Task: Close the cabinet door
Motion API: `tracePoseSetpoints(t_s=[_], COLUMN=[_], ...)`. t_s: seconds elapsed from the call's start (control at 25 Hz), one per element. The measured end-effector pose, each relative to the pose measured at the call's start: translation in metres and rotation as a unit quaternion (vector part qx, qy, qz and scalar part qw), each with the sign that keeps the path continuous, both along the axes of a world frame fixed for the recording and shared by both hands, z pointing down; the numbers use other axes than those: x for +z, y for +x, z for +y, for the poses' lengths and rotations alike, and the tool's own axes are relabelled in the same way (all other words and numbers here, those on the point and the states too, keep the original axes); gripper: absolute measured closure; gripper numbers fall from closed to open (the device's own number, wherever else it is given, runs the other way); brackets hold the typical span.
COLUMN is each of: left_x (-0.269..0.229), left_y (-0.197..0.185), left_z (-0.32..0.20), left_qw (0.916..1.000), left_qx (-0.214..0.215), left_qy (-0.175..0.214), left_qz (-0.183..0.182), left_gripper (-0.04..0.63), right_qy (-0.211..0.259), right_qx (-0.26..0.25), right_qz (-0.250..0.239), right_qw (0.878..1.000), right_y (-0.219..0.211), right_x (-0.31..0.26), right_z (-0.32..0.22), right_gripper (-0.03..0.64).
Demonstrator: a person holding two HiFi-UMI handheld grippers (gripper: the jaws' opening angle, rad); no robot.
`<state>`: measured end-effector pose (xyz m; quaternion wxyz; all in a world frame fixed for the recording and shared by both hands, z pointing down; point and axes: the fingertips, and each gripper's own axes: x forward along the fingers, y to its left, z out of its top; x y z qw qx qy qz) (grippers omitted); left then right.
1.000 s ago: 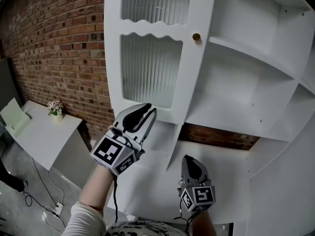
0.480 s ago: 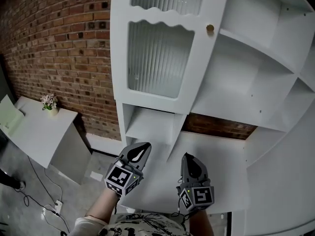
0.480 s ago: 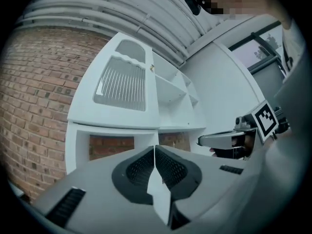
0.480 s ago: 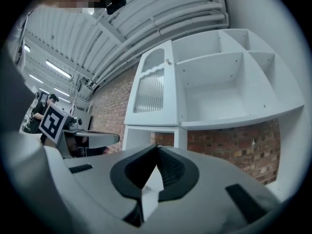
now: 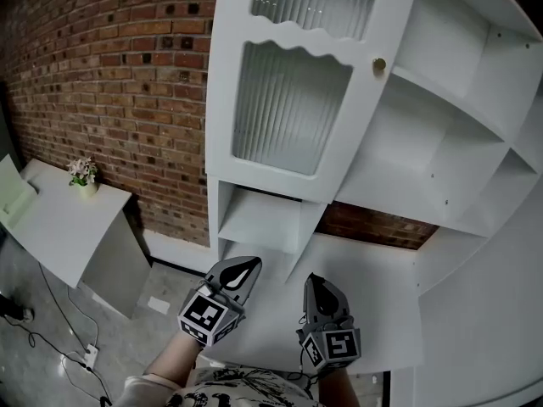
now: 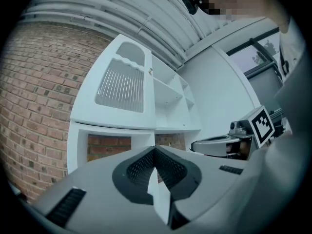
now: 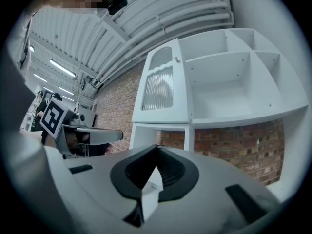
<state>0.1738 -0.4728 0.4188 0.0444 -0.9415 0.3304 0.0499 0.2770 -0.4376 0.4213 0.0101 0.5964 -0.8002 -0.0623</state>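
The brick wall (image 5: 110, 83) fills the space ahead of the jaws and to their left. Against it stands the white cabinet (image 5: 399, 176), ahead of and above both jaws, with open shelves above the right ones. The cabinet door (image 5: 288, 108), white with ribbed glass panes, is above and ahead of the left jaws, well apart from them. It appears to lie flush with the front of the cabinet. A low white surface (image 5: 76, 236) stands well to the left of the left jaws, beside the wall.

The left gripper (image 5: 243, 270) and the right gripper (image 5: 316, 281) are side by side under the cabinet, near each other but not touching. The left jaws have just been closing and are now clenched, with nothing between them. The right jaws are also pressed together and empty.

A small flower pot (image 5: 83, 176) stands on the low surface, far left of the jaws. The small round knob (image 5: 379, 64) at the right edge of the door is high above the right jaws.
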Motion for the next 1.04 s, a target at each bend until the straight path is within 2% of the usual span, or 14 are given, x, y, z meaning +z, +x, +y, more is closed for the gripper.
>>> tracePoseSetpoints(t_s=[0.44, 0.88, 1.04], left_x=[0.008, 0.010, 0.007], left_y=[-0.015, -0.018, -0.021], left_z=[-0.011, -0.021, -0.024], left_qw=[0.9998, 0.9998, 0.9996], left_qx=[-0.007, -0.010, -0.017], left_qy=[-0.013, -0.010, 0.003], left_qz=[-0.011, -0.015, -0.022], left_gripper=[0.591, 0.591, 0.591], right_qy=[-0.014, -0.029, -0.032], right_qx=[-0.002, 0.002, 0.001], right_qz=[-0.004, -0.005, -0.003], right_qw=[1.000, 1.000, 0.999], right_y=[-0.006, -0.003, -0.004], right_x=[0.010, 0.018, 0.019], right_z=[-0.010, -0.020, -0.023], right_gripper=[0.615, 0.615, 0.615])
